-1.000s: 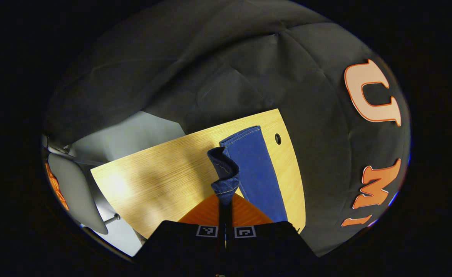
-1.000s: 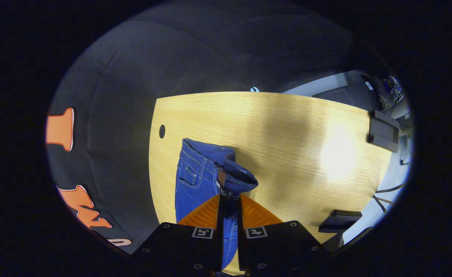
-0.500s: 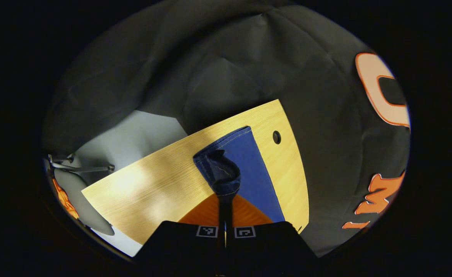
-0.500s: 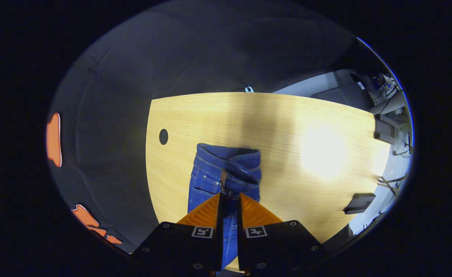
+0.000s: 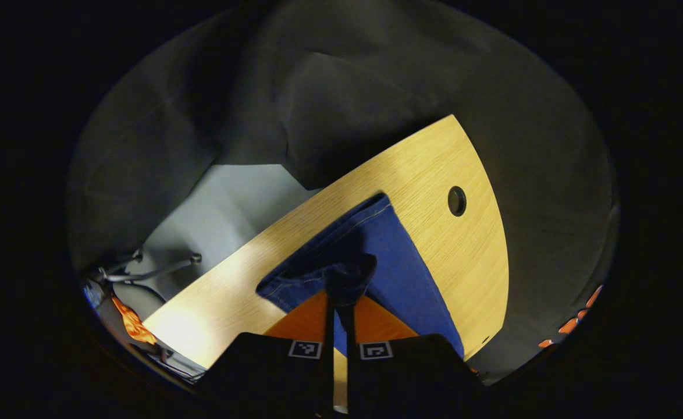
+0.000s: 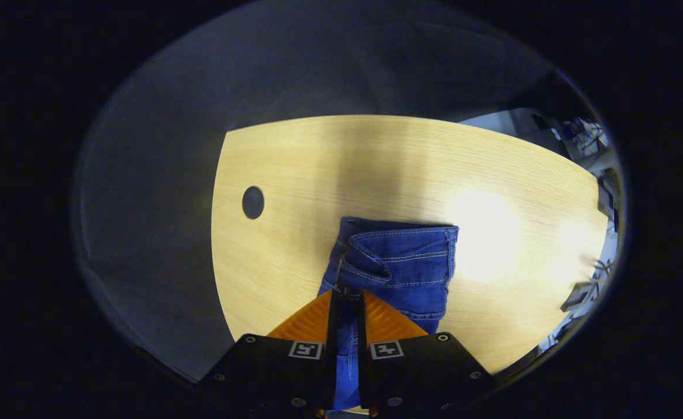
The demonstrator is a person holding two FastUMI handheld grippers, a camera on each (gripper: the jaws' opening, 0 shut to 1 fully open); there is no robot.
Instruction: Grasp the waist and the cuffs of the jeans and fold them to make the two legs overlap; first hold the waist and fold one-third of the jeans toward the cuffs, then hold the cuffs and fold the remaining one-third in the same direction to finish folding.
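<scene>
Jeans (image 6: 402,265) on table (image 6: 318,163), cable hole (image 6: 253,202) beside.

in the left gripper view the left gripper (image 5: 337,302) covers the near end of the jeans (image 5: 399,273), and a dark bunch of denim at its tips hides the cuff edge. beyond the table's (image 5: 434,169) far side, a metal frame (image 5: 149,267) is too dim to identify. in the right gripper view the right gripper (image 6: 346,302) hides the waist's pinched edge, and clutter (image 6: 586,291) off the table's right end is blurred.
</scene>
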